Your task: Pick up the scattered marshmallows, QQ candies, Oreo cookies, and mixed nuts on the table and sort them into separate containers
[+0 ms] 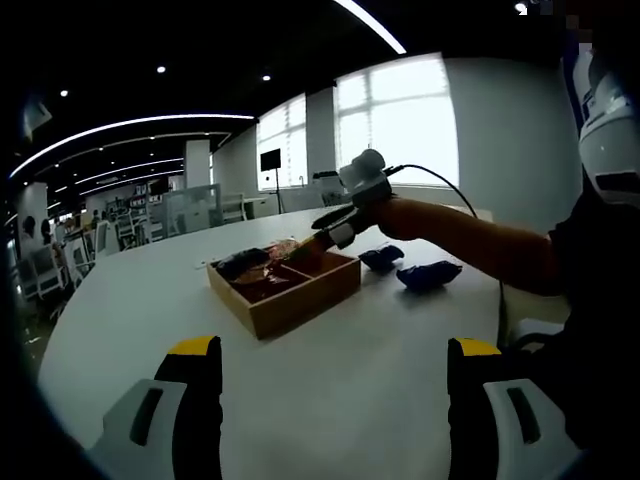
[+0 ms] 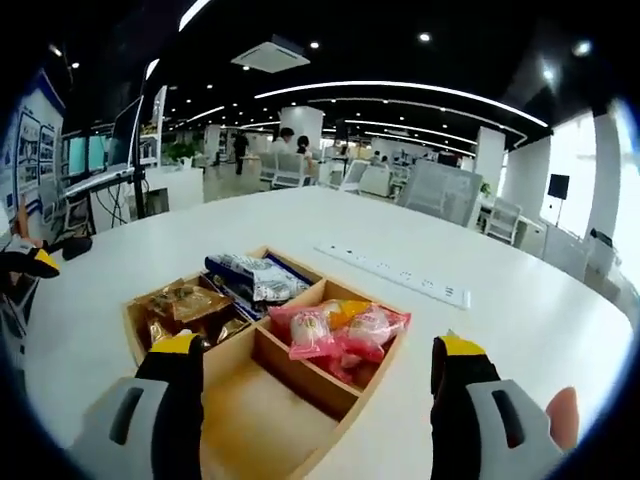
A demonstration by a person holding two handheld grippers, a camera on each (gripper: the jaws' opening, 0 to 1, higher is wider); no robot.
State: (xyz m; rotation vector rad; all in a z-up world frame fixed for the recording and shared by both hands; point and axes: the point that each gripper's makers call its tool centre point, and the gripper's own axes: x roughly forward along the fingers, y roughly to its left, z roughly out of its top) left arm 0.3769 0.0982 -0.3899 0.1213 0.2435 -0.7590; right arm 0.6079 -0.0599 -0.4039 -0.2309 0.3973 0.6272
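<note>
Over the square wooden four-compartment tray (image 2: 330,395), the right gripper (image 2: 318,372) hangs with jaws wide, holding nothing. Pink candy packets (image 2: 340,330), brown nut packets (image 2: 190,305) and blue cookie packs (image 2: 250,275) fill three compartments. The left gripper (image 1: 333,362) also gapes empty. Dark blue packets (image 1: 428,275) lie just beside the tray.

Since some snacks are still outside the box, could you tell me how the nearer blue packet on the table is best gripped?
Take the nearer blue packet across its narrow middle, coming down from above. It lies flat on the white table, apart from the second blue packet and the wooden box, so open jaws probably fit either side. The right gripper over the box is closer.
</note>
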